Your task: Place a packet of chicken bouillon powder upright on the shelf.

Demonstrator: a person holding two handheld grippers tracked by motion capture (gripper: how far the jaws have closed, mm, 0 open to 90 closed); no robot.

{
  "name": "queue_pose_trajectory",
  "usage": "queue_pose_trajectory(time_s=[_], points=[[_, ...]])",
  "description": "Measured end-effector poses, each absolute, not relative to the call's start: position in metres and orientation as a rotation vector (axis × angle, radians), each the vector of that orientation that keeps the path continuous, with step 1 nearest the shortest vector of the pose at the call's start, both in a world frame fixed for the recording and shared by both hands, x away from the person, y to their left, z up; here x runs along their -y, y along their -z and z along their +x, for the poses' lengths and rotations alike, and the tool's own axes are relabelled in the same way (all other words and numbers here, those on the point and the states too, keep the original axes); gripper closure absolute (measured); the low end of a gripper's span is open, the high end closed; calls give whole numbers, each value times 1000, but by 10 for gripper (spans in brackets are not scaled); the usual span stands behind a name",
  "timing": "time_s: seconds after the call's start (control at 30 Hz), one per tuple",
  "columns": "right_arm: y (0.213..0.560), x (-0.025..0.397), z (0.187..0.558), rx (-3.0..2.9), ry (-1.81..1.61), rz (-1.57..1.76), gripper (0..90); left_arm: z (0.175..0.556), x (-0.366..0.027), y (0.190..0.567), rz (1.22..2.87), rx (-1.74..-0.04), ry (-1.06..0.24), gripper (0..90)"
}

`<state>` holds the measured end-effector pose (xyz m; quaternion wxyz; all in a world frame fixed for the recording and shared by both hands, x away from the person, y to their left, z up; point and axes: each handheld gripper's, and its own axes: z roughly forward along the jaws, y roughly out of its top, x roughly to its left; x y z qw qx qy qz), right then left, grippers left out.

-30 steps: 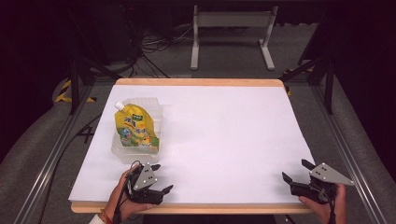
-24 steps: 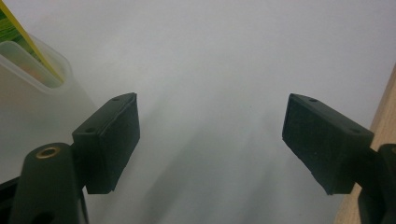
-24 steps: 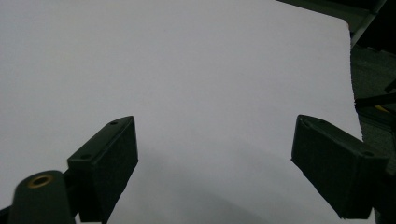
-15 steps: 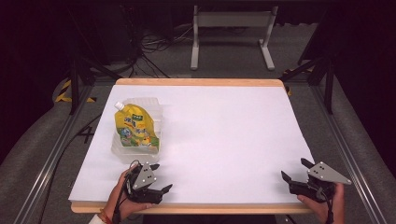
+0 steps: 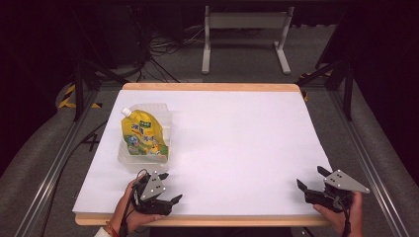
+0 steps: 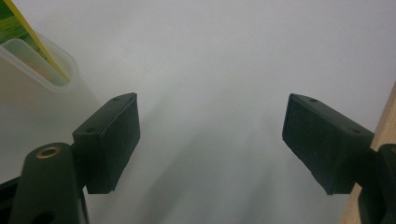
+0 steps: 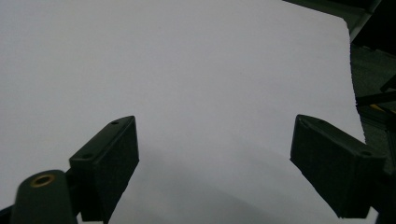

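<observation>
A yellow and green spouted pouch (image 5: 143, 137) lies in a clear plastic container (image 5: 163, 117) at the table's left. My left gripper (image 5: 169, 187) rests open near the front edge, just in front of that container, with nothing between its jaws. In the left gripper view the container's rim (image 6: 44, 77) and a yellow edge of the pouch (image 6: 29, 33) show at the upper left of my left gripper (image 6: 210, 140). My right gripper (image 5: 312, 178) sits open at the front right corner, held by a hand. In the right gripper view, bare white surface lies between the jaws of my right gripper (image 7: 212, 161).
A white sheet covers the table (image 5: 232, 143), with a wooden edge (image 5: 207, 87) at the back and front. A metal stand (image 5: 242, 34) and cables lie on the floor beyond. Black rails run along both sides of the table.
</observation>
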<state>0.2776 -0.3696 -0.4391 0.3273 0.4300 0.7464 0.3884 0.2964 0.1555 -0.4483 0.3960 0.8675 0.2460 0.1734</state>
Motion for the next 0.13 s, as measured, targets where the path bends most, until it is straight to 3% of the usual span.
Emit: queue_pose_trajectory(time_s=[0.13], points=[[441, 371, 280, -1946, -1025, 1138, 160, 297, -154, 448, 2199, -632, -434, 197]])
